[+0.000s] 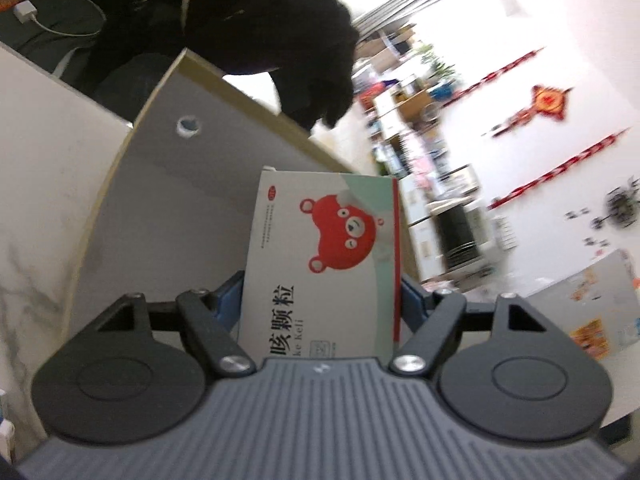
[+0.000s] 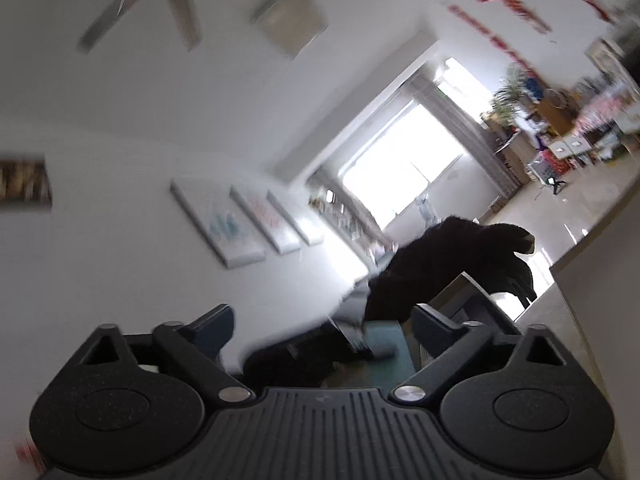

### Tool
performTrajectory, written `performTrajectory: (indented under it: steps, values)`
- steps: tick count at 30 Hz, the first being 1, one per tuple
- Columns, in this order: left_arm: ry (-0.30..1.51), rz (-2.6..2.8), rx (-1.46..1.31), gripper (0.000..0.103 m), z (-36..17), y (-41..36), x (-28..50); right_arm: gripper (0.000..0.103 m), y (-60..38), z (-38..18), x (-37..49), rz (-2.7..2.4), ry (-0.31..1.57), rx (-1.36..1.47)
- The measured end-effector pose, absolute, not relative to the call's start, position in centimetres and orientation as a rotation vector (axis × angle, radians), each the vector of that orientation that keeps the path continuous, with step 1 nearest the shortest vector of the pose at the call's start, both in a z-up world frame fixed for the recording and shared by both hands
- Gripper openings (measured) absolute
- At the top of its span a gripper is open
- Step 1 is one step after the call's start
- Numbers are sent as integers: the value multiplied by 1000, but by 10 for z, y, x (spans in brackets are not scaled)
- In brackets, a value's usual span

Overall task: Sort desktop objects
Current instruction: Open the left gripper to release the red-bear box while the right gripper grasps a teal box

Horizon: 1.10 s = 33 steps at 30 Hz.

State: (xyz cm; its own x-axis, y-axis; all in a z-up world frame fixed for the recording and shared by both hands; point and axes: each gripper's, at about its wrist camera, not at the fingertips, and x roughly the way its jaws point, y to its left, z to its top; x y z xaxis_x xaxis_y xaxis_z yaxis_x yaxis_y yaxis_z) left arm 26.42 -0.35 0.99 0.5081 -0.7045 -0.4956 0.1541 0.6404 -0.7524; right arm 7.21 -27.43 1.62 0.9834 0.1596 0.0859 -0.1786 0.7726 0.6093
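Observation:
A white and pale-green medicine box [image 1: 328,248] with a red bear and black Chinese lettering stands between the blue pads of my left gripper [image 1: 320,285], which is shut on its sides. It is held up in front of a grey desk panel [image 1: 180,200]. In the right wrist view my right gripper [image 2: 322,316] is open, pointing level into the room, with nothing pressed between its fingers. Beyond it a black gloved hand [image 2: 460,256] reaches over a grey board edge [image 2: 474,292]. A blurred teal patch [image 2: 384,344] lies low between the fingers; I cannot tell what it is.
A person's black sleeve and glove [image 1: 280,20] hang over the grey panel, which has a round cable hole [image 1: 187,126]. A white marbled surface [image 1: 40,200] lies to the left. A white charger [image 1: 25,11] with its cable rests at the top left. Cluttered shelves [image 1: 420,140] stand behind.

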Motion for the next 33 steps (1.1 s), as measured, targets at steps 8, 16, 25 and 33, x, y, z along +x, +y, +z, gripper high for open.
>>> performTrajectory:
  steps: [8,16,25,33]
  values:
    - [846,-644,-701,76,26,16,248,72,-240,49,106,218,296,368]
    - [839,-687,-700,76,24,0,247,49,-213,77,153,289,551,244]
    - [820,-674,-738,81,32,11,249,41,-212,85,159,310,628,315]
    - [684,-603,-742,94,55,49,231,38,-219,83,180,186,705,332]
